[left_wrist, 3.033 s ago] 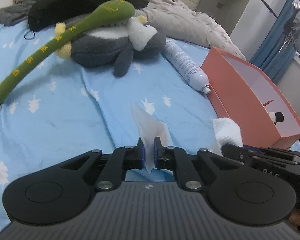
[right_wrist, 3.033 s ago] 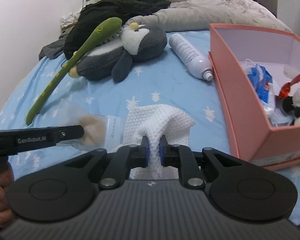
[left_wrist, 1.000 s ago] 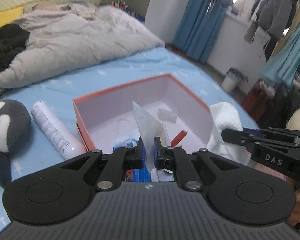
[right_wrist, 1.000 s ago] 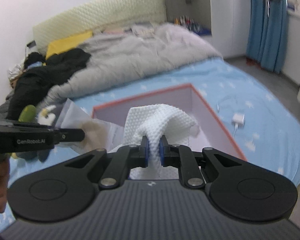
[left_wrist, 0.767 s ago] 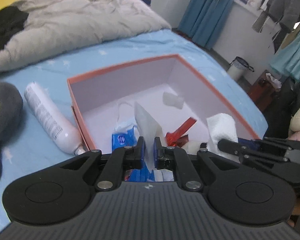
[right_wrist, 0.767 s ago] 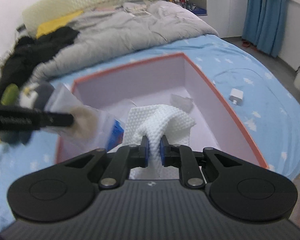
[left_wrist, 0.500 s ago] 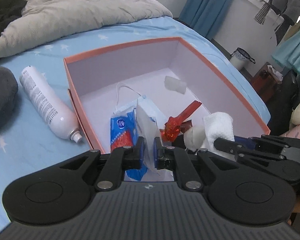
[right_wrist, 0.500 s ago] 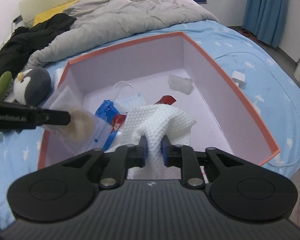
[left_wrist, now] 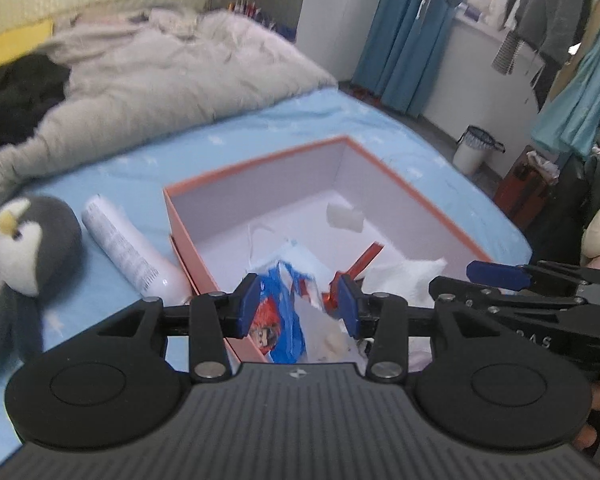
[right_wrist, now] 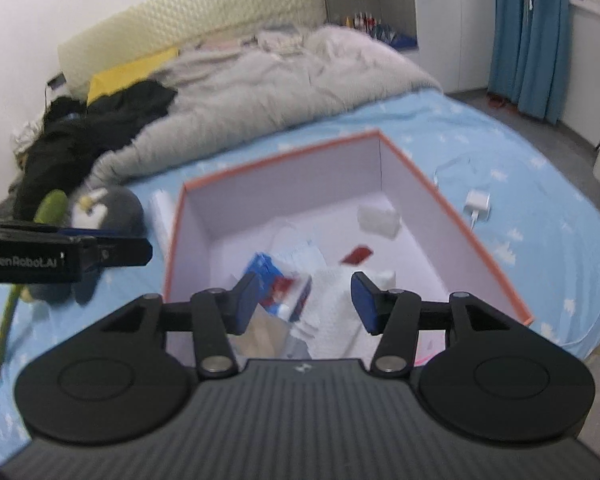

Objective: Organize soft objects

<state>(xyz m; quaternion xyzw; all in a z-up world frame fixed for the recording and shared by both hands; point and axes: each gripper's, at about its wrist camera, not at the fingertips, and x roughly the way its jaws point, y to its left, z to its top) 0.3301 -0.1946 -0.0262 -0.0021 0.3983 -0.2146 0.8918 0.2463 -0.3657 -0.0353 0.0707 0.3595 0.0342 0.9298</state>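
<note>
An orange box (left_wrist: 260,160) (right_wrist: 460,220) with a pale inside lies on the blue bedsheet below both grippers. My left gripper (left_wrist: 299,304) hangs over its near left corner, jaws opening, pads off the clear packet (left_wrist: 320,332) that lies loose in the box beneath them. Over the box's near side, my right gripper (right_wrist: 305,300) is opening too. The white textured cloth (right_wrist: 332,300) (left_wrist: 404,276) rests on the box floor, free of its pads. Each gripper shows in the other's view: the right one (left_wrist: 480,280) and the left one (right_wrist: 112,250).
Inside the box lie a blue packet (left_wrist: 276,320), a red item (right_wrist: 356,256) and a small white piece (right_wrist: 380,218). A penguin plush (left_wrist: 28,240), a white spray bottle (left_wrist: 128,248) and a green plush (right_wrist: 52,208) lie left of it. A charger (right_wrist: 478,202) lies right; a grey duvet lies behind.
Both grippers carried their items from the bed over the box, then opened. The clear packet and the white cloth dropped into the box, and both grippers have lifted slightly.
</note>
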